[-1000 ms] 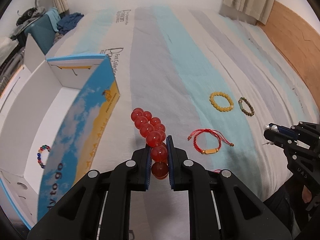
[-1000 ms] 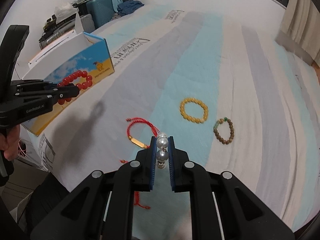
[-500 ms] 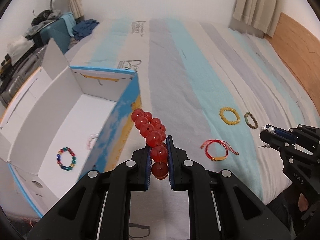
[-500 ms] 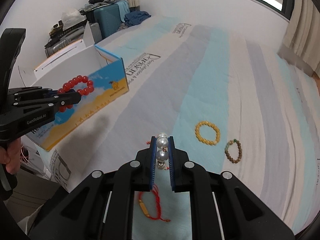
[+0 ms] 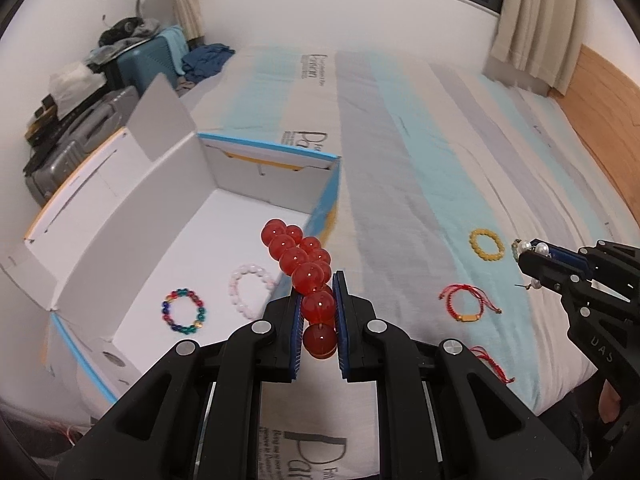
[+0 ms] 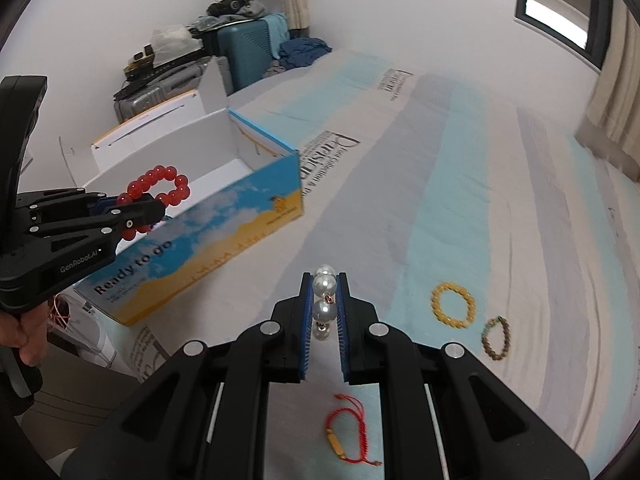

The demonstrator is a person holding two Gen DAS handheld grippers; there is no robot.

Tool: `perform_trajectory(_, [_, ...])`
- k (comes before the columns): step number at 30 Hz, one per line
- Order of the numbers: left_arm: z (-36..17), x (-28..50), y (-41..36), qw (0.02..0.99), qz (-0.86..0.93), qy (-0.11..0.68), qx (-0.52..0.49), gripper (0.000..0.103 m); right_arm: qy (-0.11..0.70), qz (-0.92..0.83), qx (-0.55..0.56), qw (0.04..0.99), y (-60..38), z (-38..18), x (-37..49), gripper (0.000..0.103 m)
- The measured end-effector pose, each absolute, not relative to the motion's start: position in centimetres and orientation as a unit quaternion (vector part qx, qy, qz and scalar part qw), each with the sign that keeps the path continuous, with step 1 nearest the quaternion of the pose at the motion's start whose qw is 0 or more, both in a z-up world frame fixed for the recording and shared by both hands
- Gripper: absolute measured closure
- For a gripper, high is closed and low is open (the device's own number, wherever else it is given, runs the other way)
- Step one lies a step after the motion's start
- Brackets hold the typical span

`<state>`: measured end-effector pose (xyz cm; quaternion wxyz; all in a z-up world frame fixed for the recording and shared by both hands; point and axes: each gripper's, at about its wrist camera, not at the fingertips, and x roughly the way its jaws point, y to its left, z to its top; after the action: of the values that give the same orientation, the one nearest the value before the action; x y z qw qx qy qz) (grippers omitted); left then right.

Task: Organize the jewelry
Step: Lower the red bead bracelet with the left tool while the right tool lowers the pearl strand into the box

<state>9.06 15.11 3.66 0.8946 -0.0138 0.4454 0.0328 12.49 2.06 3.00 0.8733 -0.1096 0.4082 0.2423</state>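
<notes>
Currently a red bead bracelet (image 5: 306,266) is pinched in the left gripper (image 5: 318,312) jaws, held over the near edge of the open box (image 5: 132,216). Pearl earrings (image 6: 324,300) are clamped in the right gripper (image 6: 324,320), above the bed (image 6: 460,184). Step judged: deposit into box; next, the left jaws need carrying further in and spreading. Box contents, a rainbow bracelet (image 5: 183,311) and a pink bracelet (image 5: 250,290), are shown only in the left view; the box's printed side is seen only from the right. A yellow bracelet (image 6: 453,305), a brown bracelet (image 6: 496,338) and a red cord bracelet (image 6: 344,434) are left on the bed.
</notes>
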Motion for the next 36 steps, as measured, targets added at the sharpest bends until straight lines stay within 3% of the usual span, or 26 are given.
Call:
perform_trajectory(23, [6.6,5.3,23.6,0.900,0.083,0.426,-0.041,0.090,0.369,0.306,-0.145,0.866,12.7,6.5,11.2,0.093])
perform_trajectory(36, [5.7,4.7,28.5,0.892,0.100,0.436,-0.058,0.090,0.363,0.349,-0.180,0.845,18.8,5.5,10.6,0.093])
